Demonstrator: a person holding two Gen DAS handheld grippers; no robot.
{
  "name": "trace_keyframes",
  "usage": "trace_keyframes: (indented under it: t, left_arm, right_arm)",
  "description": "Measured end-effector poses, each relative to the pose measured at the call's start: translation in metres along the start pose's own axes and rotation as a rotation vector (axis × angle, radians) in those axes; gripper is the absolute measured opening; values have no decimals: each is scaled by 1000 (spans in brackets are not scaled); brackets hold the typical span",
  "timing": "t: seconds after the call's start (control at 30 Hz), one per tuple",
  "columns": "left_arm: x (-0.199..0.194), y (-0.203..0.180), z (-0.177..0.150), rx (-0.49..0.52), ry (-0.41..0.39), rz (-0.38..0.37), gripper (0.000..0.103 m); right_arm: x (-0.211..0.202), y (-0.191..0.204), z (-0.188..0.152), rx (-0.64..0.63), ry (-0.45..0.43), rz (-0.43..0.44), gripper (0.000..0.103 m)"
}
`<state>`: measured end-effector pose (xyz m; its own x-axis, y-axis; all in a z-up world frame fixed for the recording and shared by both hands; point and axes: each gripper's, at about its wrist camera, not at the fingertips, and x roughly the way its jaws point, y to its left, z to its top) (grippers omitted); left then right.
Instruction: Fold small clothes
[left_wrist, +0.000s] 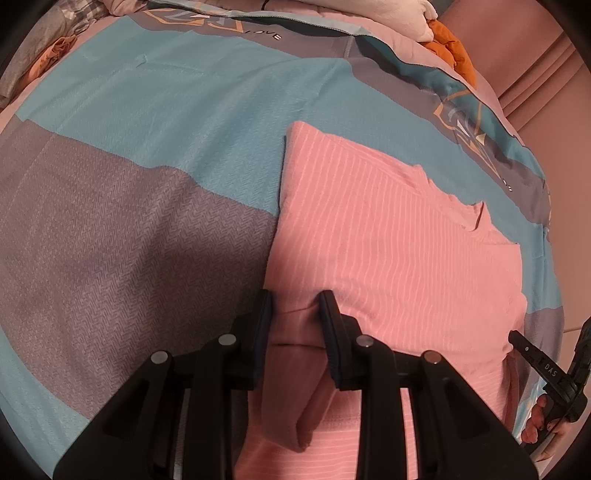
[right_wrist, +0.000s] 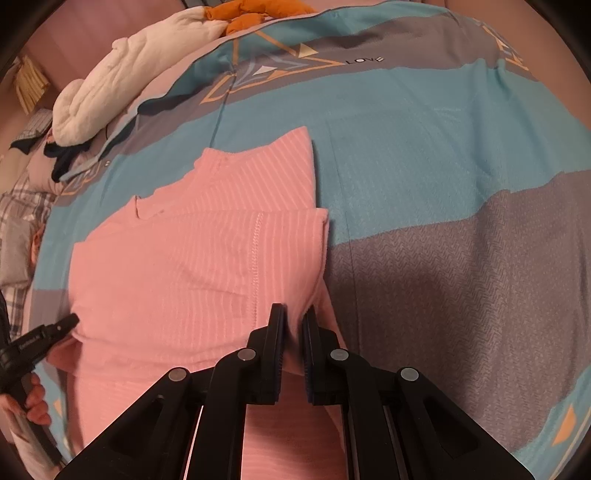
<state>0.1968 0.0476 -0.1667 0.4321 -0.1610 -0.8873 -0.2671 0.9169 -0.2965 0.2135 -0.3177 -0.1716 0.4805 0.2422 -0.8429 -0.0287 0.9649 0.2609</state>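
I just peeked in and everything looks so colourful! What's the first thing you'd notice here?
The big pink striped top jumps out first, lying partly folded on the blue and grey bed cover. Next come the two black grippers: the left gripper pinches a bunched fold at one side of the top, and the right gripper is shut on the cloth at the other side. Far off at the bed's edge lie a puffy white thing and something orange.
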Motion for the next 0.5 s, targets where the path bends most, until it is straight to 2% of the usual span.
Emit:
trace_keyframes:
  t: [0.2,0.27,0.5]
  left_arm:
    - [-1,3,0,-15,6,-10,31]
    - [-1,5,0,-26,13,-2,38]
    - [-2,9,-2,-50,17,-28,38]
  right_arm:
    - [1,1,-1,-1,-3,-10,8]
    - [2,2,-1,-2,-5,-14,8]
    - [3,0,-2,8,-7,-19,8]
